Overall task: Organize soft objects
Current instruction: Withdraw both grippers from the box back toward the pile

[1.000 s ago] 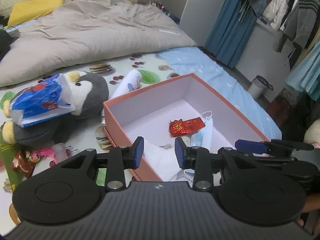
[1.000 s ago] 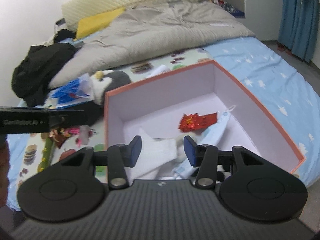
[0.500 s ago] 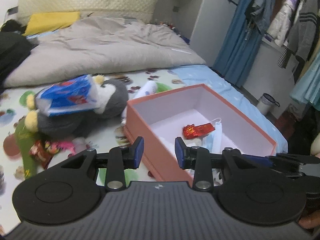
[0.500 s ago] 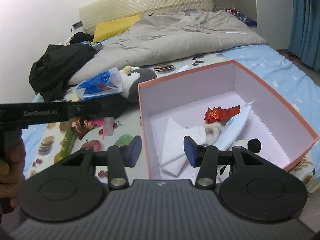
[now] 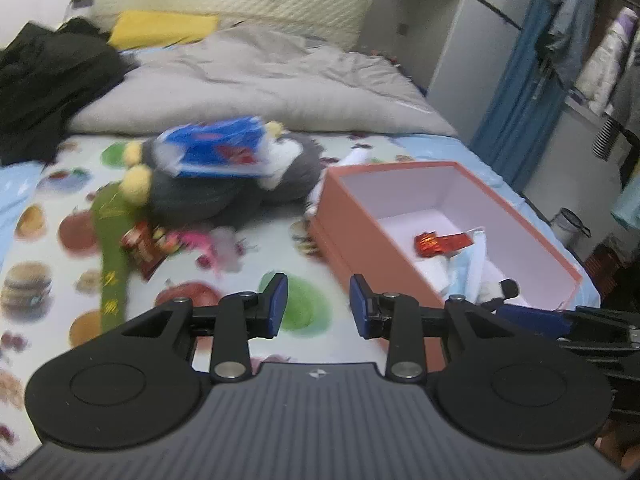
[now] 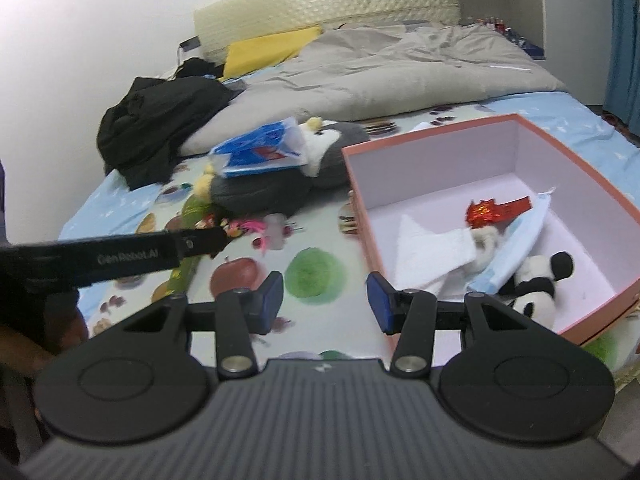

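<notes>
Both left tongs (image 5: 318,300) and right tongs (image 6: 325,300) hang apart, empty; the orange box (image 6: 592,184) runs lengthwise near-to-far, right of the penguin plush (image 6: 264,190).

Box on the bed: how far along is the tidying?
Done: the box holds a small panda plush, a face mask, a white cloth and a red wrapper. In hand: nothing; both tongs, left and right, are open and empty. Left: the penguin plush and blue packet on the sheet.
</notes>
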`<state>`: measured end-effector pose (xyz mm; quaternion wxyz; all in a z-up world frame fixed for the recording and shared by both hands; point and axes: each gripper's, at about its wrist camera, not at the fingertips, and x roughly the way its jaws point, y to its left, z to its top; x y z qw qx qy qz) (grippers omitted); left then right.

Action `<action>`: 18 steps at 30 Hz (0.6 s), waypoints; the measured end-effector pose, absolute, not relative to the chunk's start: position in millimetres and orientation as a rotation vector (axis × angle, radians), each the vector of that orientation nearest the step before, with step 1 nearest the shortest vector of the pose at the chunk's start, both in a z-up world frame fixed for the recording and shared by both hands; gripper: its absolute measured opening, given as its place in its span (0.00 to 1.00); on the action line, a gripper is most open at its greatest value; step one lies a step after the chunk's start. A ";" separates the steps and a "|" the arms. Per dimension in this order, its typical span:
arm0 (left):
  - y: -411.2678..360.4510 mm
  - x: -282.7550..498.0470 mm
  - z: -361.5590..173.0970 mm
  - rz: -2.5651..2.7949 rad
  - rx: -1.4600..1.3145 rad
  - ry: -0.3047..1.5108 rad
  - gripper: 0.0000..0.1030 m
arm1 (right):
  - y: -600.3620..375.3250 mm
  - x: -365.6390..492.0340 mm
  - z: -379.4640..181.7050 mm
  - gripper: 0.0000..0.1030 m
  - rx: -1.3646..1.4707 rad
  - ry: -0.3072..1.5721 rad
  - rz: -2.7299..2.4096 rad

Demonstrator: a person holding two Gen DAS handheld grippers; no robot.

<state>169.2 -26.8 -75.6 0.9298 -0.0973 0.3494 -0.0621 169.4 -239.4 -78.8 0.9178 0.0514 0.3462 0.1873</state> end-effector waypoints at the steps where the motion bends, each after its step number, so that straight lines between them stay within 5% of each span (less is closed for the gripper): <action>1: -22.1 165.2 -78.1 -0.113 -0.208 0.722 0.38 | -236.7 167.7 -79.6 0.48 0.102 0.714 0.390; 18: 27.6 157.3 -117.2 0.056 -0.198 0.804 0.51 | -189.6 170.3 -101.6 0.48 0.054 0.783 0.478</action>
